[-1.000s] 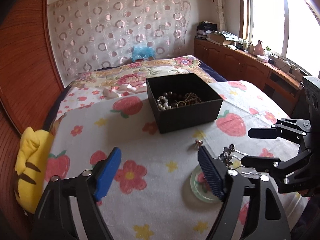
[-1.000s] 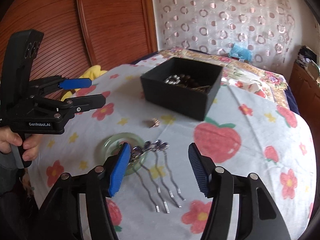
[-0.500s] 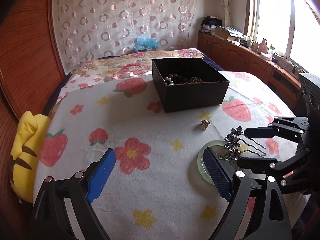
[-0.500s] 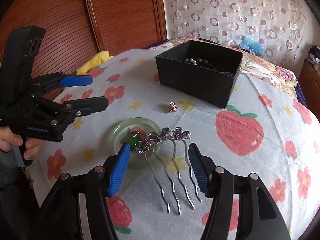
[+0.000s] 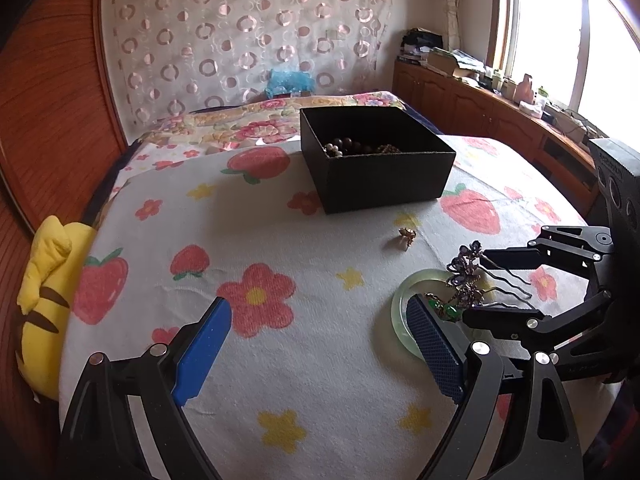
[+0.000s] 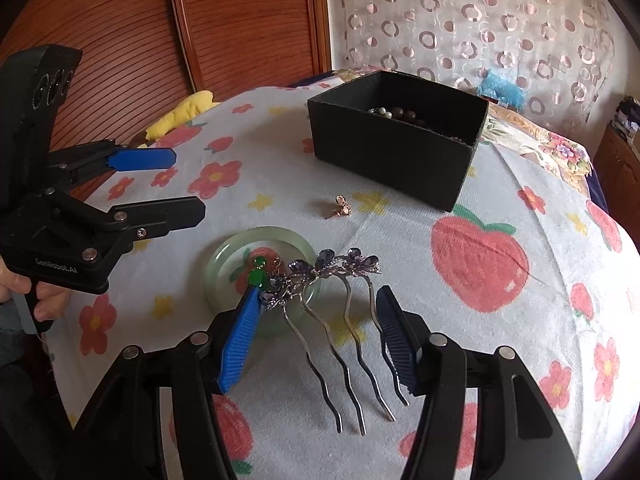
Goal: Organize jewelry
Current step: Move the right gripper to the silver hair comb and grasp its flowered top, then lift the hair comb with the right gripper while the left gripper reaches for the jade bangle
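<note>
We hold both grippers over the strawberry-print cloth [image 6: 520, 208]. Our right gripper [image 6: 316, 332] hangs low in the right wrist frame with its jaws apart on either side of the comb [image 6: 336, 300]; the pads do not press on it. The left pad lies just beside the comb's purple flower head, the right pad clear of the outermost prong. Our left gripper [image 5: 320, 344] stands wide open and empty at the bottom of the left wrist frame.

The comb sits just below centre, its head resting on the rim of the green bangle [image 6: 240, 240], its wavy prongs pointing down toward us. A green-stone piece [image 6: 257, 274] lies on the bangle beside it. A small gold earring [image 6: 340, 209] lies alone above, and the black box [image 6: 384, 160], already holding beads, stands in the upper centre.

We judge the comb light, stiff and slick, its stones delicate. Pinching across the prongs just under the head looks safest. The bangle may slide or lift along.
</note>
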Tool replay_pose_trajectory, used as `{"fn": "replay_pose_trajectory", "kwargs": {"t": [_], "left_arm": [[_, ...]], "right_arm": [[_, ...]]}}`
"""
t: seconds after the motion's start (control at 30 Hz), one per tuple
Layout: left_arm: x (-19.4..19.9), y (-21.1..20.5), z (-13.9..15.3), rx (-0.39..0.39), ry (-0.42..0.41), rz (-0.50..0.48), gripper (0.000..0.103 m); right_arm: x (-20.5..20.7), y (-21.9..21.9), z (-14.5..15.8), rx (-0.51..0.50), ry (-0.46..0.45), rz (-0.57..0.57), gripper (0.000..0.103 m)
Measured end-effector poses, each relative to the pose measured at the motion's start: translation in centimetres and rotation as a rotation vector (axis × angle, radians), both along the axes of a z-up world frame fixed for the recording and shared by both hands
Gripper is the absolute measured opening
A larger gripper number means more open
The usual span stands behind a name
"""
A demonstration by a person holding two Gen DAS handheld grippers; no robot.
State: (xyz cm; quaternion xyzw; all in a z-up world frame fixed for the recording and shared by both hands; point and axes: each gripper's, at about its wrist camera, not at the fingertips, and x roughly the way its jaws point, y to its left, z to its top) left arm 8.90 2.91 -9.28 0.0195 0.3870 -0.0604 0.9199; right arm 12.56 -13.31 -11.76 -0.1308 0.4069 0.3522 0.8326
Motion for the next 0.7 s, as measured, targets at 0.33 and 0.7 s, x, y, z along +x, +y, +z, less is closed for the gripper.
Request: {"fn": "replay_pose_trajectory", "kwargs": {"t": [0.33, 0.7], "left_arm": [[-0.2, -1.6, -0.3, 0.001, 0.023, -0.05, 0.086], [0.1, -4.2, -0.9, 0.018, 0.052, -0.123, 0.086]], "right_arm": [[0.0, -1.7, 1.0, 0.041, -0.021, -0.043, 0.061], [0.6, -4.8, 1.5, 0.064, -0.015, -0.099, 0.043]]}}
